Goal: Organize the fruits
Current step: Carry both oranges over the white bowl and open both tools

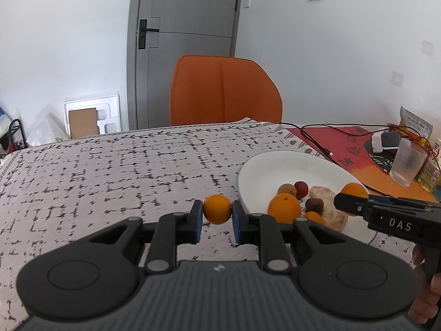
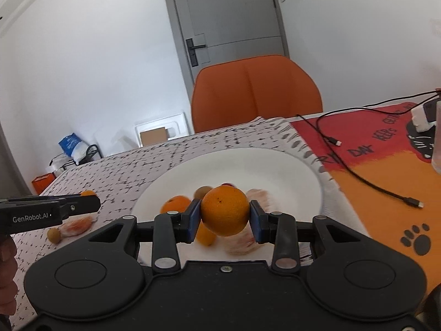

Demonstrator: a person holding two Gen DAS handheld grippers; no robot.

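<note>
I have a piece of fruit in each of my tongs, so I judge this to be the carrying step, with both loads on their way to the white plate [image 2: 303,171]. My left tongs [image 1: 217,215] are pinched tight on a small orange [image 1: 217,209], its blue pads pressing both sides, and it hangs above the patterned cloth of the desk [image 1: 96,171], just beside the plate's near rim. My right tongs [image 2: 224,218] are closed on a larger orange [image 2: 224,211], held a little wider because the fruit is bigger, and in the right wrist view it sits over the plate. The plate already holds another orange [image 1: 284,208], a few small dark and brownish fruits and a pale peeled piece. Off the plate, near my left tongs in the right wrist view, a small yellowish fruit [image 2: 53,235] and a peeled segment [image 2: 77,226] lie on the cloth, so the job looks unfinished. Next I would lower the right orange into a bare patch of the plate before letting go, since round fruit may roll against the pile, then bring the left one over the rim and release it low.
</note>
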